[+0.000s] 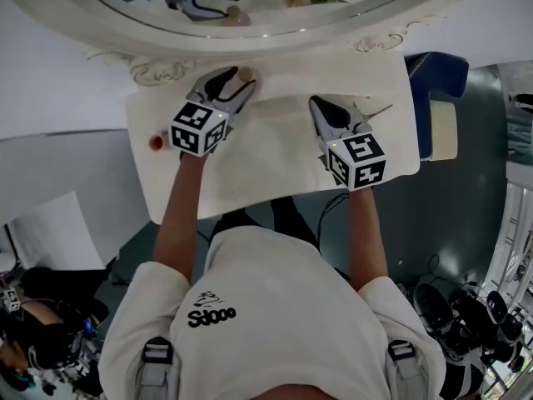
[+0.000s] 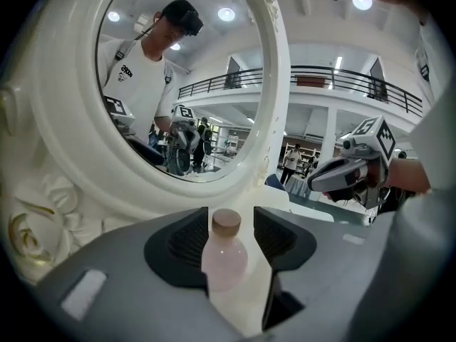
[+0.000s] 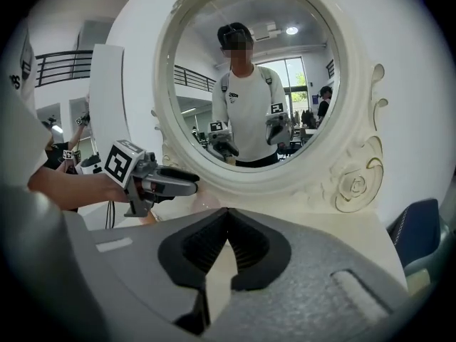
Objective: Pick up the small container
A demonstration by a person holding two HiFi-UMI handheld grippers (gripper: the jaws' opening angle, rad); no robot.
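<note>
The small container is a pale pink bottle [image 2: 224, 258] with a tan cap. It stands upright on the white dressing table [image 1: 275, 169], close under the mirror frame. My left gripper [image 2: 229, 223] is open around it, one jaw on each side, with a thin gap showing beside the cap. From the head view the bottle's cap [image 1: 245, 74] peeks out between the left gripper's [image 1: 241, 78] tips at the table's back left. My right gripper [image 1: 321, 104] hovers over the table's middle right, shut, with nothing between its pads [image 3: 214, 244].
A round mirror in an ornate white frame [image 1: 250, 25] rises along the table's back edge. A small red thing [image 1: 156, 142] lies near the left edge. A thin twig-like item [image 1: 376, 111] lies beside the right gripper. A blue chair [image 1: 437, 73] stands off the right end.
</note>
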